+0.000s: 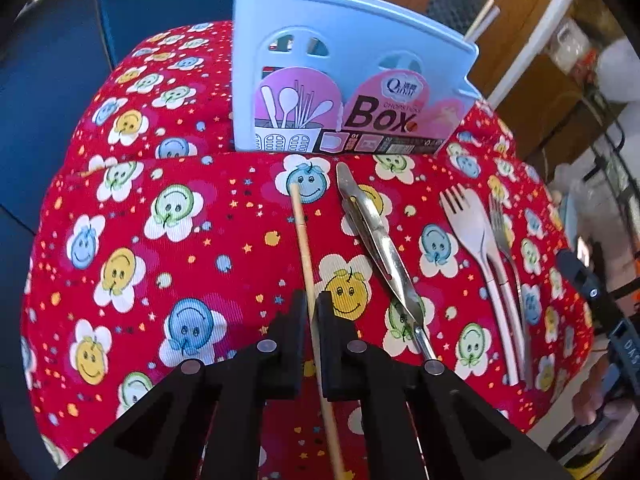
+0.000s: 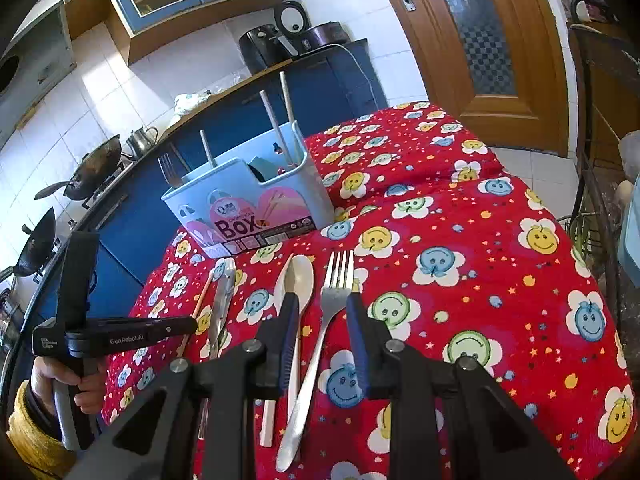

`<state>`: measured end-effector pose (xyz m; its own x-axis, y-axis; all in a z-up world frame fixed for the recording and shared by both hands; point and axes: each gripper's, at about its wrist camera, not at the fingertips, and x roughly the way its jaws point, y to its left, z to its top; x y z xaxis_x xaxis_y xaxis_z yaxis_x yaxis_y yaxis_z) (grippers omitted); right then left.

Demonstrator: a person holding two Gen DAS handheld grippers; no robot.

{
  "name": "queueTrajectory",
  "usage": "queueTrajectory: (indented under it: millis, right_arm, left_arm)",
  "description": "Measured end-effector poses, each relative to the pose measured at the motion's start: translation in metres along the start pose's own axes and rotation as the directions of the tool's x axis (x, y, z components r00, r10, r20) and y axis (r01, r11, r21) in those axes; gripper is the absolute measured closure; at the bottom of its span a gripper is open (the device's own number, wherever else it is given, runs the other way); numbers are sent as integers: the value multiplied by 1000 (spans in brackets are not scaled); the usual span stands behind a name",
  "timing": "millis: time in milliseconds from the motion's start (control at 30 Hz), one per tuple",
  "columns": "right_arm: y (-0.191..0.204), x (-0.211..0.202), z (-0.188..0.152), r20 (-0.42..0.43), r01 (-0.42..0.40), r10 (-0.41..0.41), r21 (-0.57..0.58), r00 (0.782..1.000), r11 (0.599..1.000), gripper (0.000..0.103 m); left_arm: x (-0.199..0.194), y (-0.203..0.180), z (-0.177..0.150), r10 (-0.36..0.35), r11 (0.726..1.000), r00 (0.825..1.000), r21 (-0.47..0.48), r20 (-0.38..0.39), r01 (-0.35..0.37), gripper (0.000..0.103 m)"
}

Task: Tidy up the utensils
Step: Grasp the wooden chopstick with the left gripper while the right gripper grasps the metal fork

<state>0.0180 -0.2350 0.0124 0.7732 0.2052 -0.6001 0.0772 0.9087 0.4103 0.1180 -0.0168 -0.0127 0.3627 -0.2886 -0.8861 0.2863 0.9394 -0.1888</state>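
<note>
Wooden chopstick pinched between closed left gripper pads, lower centre of left view, tip toward pale-blue utensil box at top. Steel tongs, white spoon and steel fork lying right of it on red smiley tablecloth. Right gripper parted, straddling fork handle, not pressing.

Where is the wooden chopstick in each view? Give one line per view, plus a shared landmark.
Left wrist: wooden chopstick runs up the lower centre, clamped by the left gripper.
Right wrist: lower left, just left of the metal tongs.
Shared landmark: light-blue utensil box.
</note>
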Motion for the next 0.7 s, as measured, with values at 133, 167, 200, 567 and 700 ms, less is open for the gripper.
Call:
queueTrajectory:
  millis: [133, 167, 200, 567, 700]
  right_arm:
    - [5, 1, 3, -15, 12, -12, -18, 1000, 1000, 76]
    - [7, 1, 4, -22, 14, -14, -22, 1000, 1000, 76]
    - [8, 2, 4, -27, 15, -16, -26, 999, 1000, 76]
    - [28, 18, 15, -147, 37, -49, -85, 988, 996, 76]
    - [33, 26, 17, -196, 42, -61, -101, 979, 994, 76]
  left_arm:
    - [-6, 7, -8, -54, 998, 998, -28, 38, 55, 99]
    - [-9, 8, -10, -63, 997, 996, -30, 56, 65, 99]
    - [-12, 8, -12, -69, 997, 995, -32, 69, 71, 99]
    - [-47, 17, -19, -93, 993, 956, -42, 279, 109, 99]
    - [-58, 23, -19, -86, 994, 938, -40, 336, 105, 99]
